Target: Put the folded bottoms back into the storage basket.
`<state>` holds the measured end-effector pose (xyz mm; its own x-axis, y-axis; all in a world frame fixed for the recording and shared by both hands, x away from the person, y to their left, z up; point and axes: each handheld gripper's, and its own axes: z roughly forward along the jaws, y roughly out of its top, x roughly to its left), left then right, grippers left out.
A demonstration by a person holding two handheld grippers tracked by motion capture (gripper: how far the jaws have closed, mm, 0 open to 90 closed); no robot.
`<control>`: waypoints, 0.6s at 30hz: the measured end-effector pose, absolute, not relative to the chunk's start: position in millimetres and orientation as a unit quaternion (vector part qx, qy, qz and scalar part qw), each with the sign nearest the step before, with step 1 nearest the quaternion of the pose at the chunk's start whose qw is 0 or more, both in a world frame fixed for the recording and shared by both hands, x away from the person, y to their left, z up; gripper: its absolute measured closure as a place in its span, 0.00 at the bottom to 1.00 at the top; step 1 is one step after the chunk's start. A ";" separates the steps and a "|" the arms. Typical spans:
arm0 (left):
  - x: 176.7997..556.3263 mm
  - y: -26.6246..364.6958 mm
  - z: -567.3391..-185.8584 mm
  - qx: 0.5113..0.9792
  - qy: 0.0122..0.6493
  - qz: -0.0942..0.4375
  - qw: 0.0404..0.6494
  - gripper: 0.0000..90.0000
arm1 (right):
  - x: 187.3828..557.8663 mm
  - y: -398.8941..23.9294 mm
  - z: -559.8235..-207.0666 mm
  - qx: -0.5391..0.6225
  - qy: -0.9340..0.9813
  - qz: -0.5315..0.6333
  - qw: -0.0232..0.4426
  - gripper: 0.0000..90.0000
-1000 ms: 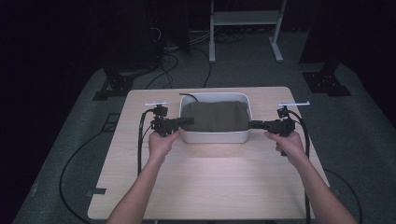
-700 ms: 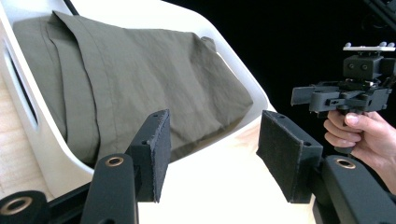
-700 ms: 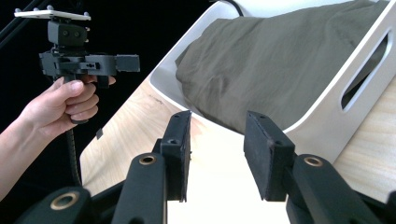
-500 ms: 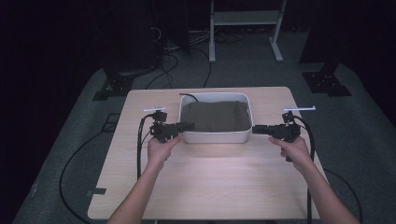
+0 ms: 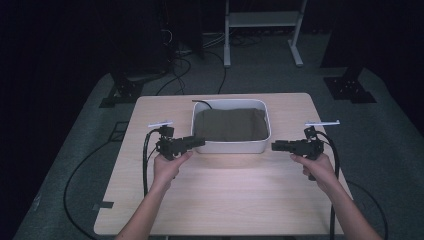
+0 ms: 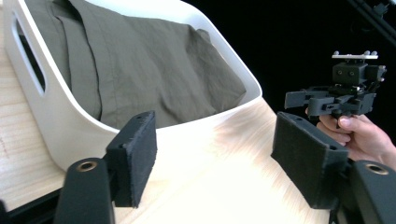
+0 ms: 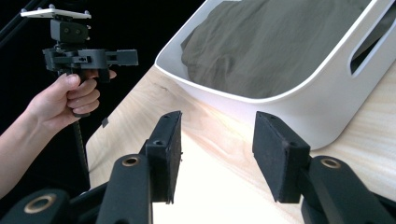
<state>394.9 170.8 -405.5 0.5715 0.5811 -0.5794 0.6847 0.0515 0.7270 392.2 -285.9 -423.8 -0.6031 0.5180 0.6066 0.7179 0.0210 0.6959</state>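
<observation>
White bin [image 5: 231, 146] with folded olive cloth [image 5: 230, 125] sits far-centre on table [image 5: 220, 195]. Left tool [image 5: 196, 142] and right tool [image 5: 278, 146] flank it, jaws just opening, empty. Risk: left tool, close to wall, nudges bin sideways.

Overhead light is pooling brightly on the desk [image 5: 225, 195] while the surrounding room is sinking into near-black, and glare is washing out the wood in both soft-focused gripper views
</observation>
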 end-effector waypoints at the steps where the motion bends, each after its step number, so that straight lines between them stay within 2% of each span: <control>1: 392.7 172.1 -406.4 0.685 0.460 -0.047 0.563 0.32 | 391.1 -286.3 -424.2 -0.437 -0.710 -0.544 0.092 0.55; 18: 378.1 177.6 -420.5 0.687 0.460 -0.053 0.560 0.22 | 376.6 -296.0 -435.2 -0.439 -0.710 -0.543 0.093 0.49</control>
<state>378.1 177.6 -420.5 0.5711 0.5722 -0.5886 0.6917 0.0507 0.7204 376.6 -296.0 -435.2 -0.5979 0.5219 0.6084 0.7239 0.0258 0.6894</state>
